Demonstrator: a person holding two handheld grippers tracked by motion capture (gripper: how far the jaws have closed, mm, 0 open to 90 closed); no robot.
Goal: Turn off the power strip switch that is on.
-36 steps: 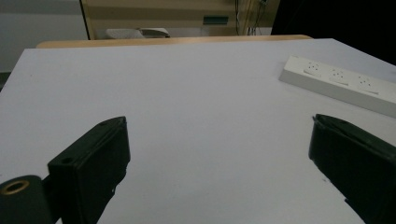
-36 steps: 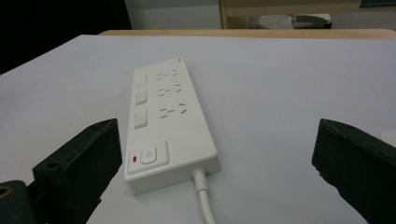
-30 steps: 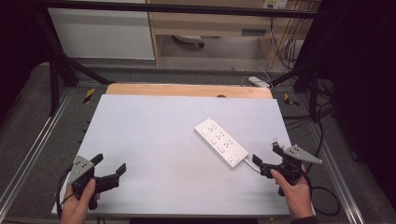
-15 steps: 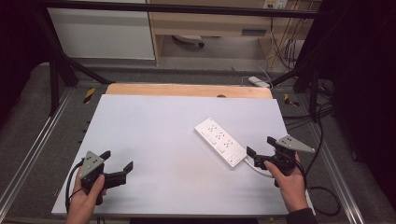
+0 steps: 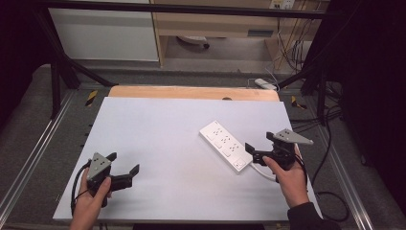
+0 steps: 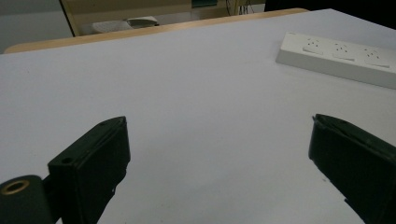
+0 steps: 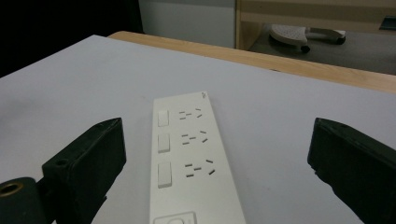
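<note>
Power strip (image 5: 226,145) laid just beyond right gripper (image 5: 261,147), jaws spread wide, strip's near end cut off in right gripper view, left gripper (image 5: 125,164) wide, well apart on table (image 5: 158,124).

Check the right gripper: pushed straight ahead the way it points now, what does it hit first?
Most likely the white power strip. It lies lengthwise between the open jaws of the right gripper, its near end just ahead of them, though the gripper's height above it is unclear.

The left gripper (image 5: 125,164) has moved forward and a little toward the middle of the tabletop (image 5: 163,124). The right gripper (image 5: 258,146) has come closer to the power strip (image 5: 226,144), whose near end now lies between its wide-apart fingers (image 7: 84,163).
</note>
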